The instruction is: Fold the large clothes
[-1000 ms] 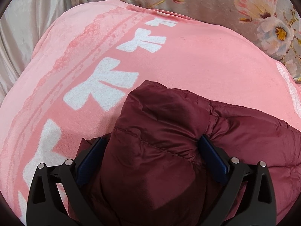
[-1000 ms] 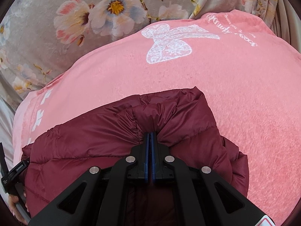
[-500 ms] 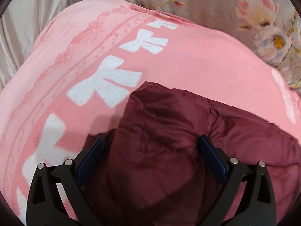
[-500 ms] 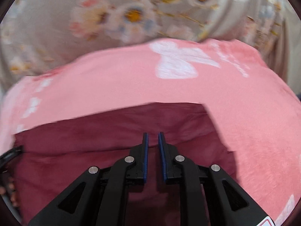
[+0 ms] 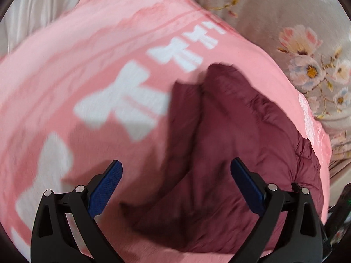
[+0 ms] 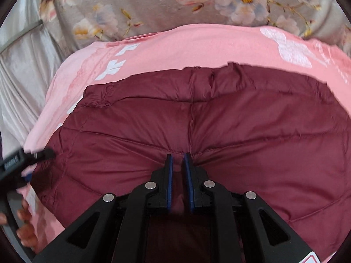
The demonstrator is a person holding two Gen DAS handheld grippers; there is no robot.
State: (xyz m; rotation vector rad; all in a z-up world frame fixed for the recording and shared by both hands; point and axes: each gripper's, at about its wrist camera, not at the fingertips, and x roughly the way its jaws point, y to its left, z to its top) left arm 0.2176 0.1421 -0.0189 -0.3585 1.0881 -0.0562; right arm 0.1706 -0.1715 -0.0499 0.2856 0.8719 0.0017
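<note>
A dark red puffer jacket (image 6: 219, 114) lies folded on a pink blanket (image 6: 197, 43). In the left wrist view the jacket (image 5: 230, 142) lies ahead and to the right. My left gripper (image 5: 175, 175) is open and empty, its jaws wide apart above the jacket's left edge. My right gripper (image 6: 177, 160) has its jaws a narrow gap apart, pressed into a crease of the jacket with a little fabric between them. The left gripper's tip (image 6: 41, 153) shows at the jacket's left edge in the right wrist view.
The pink blanket (image 5: 87, 65) has white bow prints (image 5: 122, 100) and lies on a grey floral bedsheet (image 6: 197, 0). Grey cloth (image 6: 19, 76) hangs at the left. A hand (image 6: 24, 225) shows at the lower left.
My left gripper has let go of the jacket and pulled back to the left. My right gripper's jaws have parted slightly and the jacket now lies flat.
</note>
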